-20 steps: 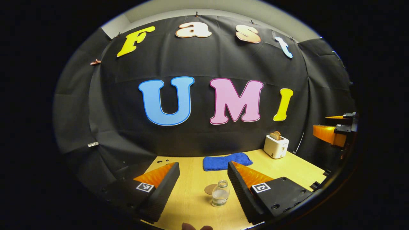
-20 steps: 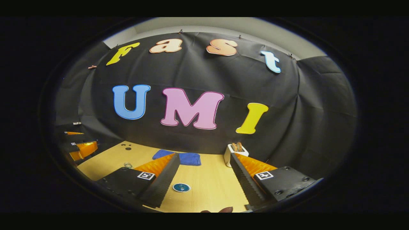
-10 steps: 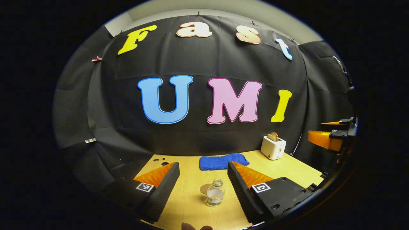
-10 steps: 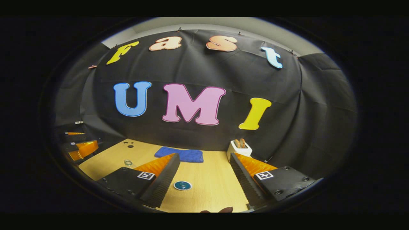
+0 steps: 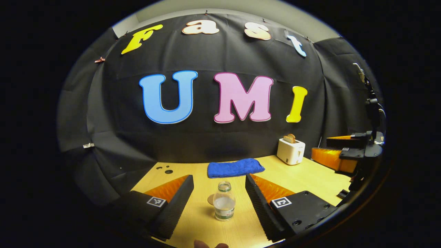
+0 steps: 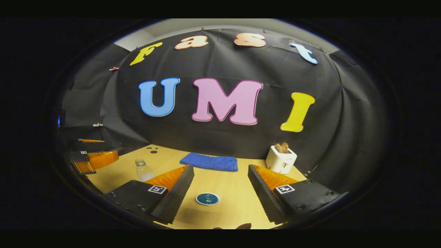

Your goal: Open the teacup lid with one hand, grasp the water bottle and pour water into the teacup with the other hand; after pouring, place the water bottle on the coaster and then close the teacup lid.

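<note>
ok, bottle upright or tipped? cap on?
Upright: the water bottle stands on the table, neck up. No cap on its open mouth.

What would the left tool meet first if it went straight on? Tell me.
Probably the water bottle, upright on the table between the open left tool's fingers; the coaster lies just behind it. Depth is uncertain.
</note>
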`<act>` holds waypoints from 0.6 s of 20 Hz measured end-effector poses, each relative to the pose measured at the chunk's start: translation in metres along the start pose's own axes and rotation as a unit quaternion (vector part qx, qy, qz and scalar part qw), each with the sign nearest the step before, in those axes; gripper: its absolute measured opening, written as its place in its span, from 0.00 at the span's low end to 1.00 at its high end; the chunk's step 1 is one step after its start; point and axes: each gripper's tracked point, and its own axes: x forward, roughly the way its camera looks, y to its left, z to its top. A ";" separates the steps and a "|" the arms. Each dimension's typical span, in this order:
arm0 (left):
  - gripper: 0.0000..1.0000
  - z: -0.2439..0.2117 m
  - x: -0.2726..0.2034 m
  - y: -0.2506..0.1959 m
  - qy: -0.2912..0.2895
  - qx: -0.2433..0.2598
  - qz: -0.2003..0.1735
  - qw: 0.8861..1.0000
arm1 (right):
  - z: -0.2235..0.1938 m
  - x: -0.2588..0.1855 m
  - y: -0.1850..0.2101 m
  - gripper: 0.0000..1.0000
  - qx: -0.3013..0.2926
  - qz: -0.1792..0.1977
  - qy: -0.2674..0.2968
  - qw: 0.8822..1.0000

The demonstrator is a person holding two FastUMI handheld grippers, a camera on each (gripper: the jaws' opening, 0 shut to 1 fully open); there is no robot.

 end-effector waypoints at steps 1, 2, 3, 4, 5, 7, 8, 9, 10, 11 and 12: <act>0.95 -0.012 0.004 -0.003 -0.002 0.004 -0.003 1.000 | -0.018 0.006 0.002 0.98 0.003 0.003 0.002 1.000; 0.95 -0.023 0.007 -0.008 -0.007 0.006 -0.007 1.000 | -0.036 0.015 0.006 0.98 0.007 0.011 0.005 1.000; 0.95 -0.033 0.011 -0.011 -0.013 0.007 -0.010 1.000 | -0.057 0.025 0.010 0.98 0.012 0.021 0.011 1.000; 0.95 -0.043 0.015 -0.015 -0.017 0.008 -0.012 1.000 | -0.075 0.035 0.016 0.98 0.016 0.031 0.019 0.999; 0.95 -0.053 0.020 -0.018 -0.019 0.008 -0.012 1.000 | -0.094 0.044 0.020 0.98 0.021 0.038 0.027 0.999; 0.95 -0.076 0.032 -0.024 -0.015 0.003 -0.013 1.000 | -0.118 0.062 0.023 0.98 0.023 0.041 0.032 0.998; 0.95 -0.088 0.038 -0.026 -0.010 0.000 -0.014 1.000 | -0.129 0.069 0.023 0.98 0.020 0.041 0.036 0.998; 0.95 -0.098 0.043 -0.027 -0.007 -0.003 -0.013 1.000 | -0.140 0.078 0.025 0.98 0.016 0.042 0.040 0.998; 0.95 -0.107 0.048 -0.027 -0.005 -0.004 -0.011 1.000 | -0.149 0.084 0.027 0.98 0.012 0.046 0.046 0.998; 0.95 -0.114 0.052 -0.026 0.001 -0.005 -0.009 1.000 | -0.159 0.089 0.030 0.97 0.010 0.051 0.055 0.997; 0.95 -0.122 0.056 -0.022 0.006 -0.004 -0.003 1.000 | -0.168 0.092 0.033 0.93 0.011 0.057 0.063 0.996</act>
